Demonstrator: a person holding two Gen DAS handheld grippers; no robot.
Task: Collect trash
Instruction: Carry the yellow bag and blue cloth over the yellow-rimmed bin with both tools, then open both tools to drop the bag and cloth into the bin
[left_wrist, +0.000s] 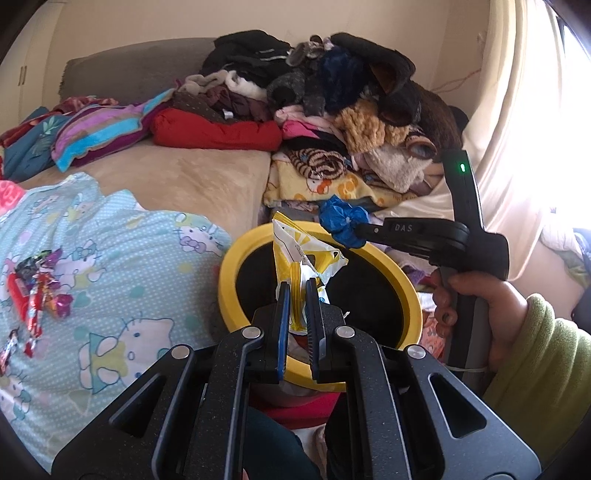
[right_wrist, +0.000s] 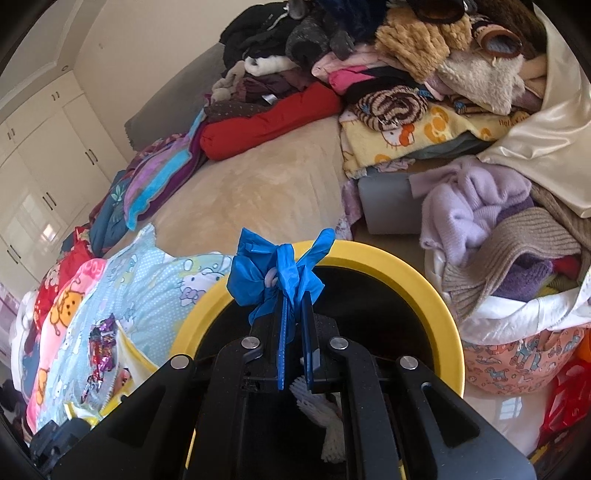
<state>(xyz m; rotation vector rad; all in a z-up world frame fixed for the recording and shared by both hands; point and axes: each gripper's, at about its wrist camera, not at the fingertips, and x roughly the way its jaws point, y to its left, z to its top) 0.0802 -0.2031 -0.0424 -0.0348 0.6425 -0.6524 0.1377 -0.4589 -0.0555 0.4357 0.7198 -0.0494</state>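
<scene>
My left gripper (left_wrist: 298, 291) is shut on a yellow and white wrapper (left_wrist: 303, 254) and holds it over the yellow-rimmed bin (left_wrist: 402, 280). My right gripper (right_wrist: 295, 306) is shut on a crumpled blue plastic bag (right_wrist: 273, 273), held over the same bin (right_wrist: 417, 273); it also shows in the left wrist view (left_wrist: 364, 230) with the blue bag (left_wrist: 341, 219) at the bin's far rim. White trash (right_wrist: 317, 406) lies inside the bin. Several candy wrappers (left_wrist: 35, 295) lie on the Hello Kitty blanket (left_wrist: 122, 295), also in the right wrist view (right_wrist: 101, 347).
A large pile of clothes (left_wrist: 332, 110) covers the back of the beige bed (left_wrist: 177, 177). A red cushion (left_wrist: 218, 133) and striped towel (left_wrist: 103, 129) lie at left. A basket of knitwear (right_wrist: 517, 258) stands right of the bin. White wardrobes (right_wrist: 44, 166) line the left wall.
</scene>
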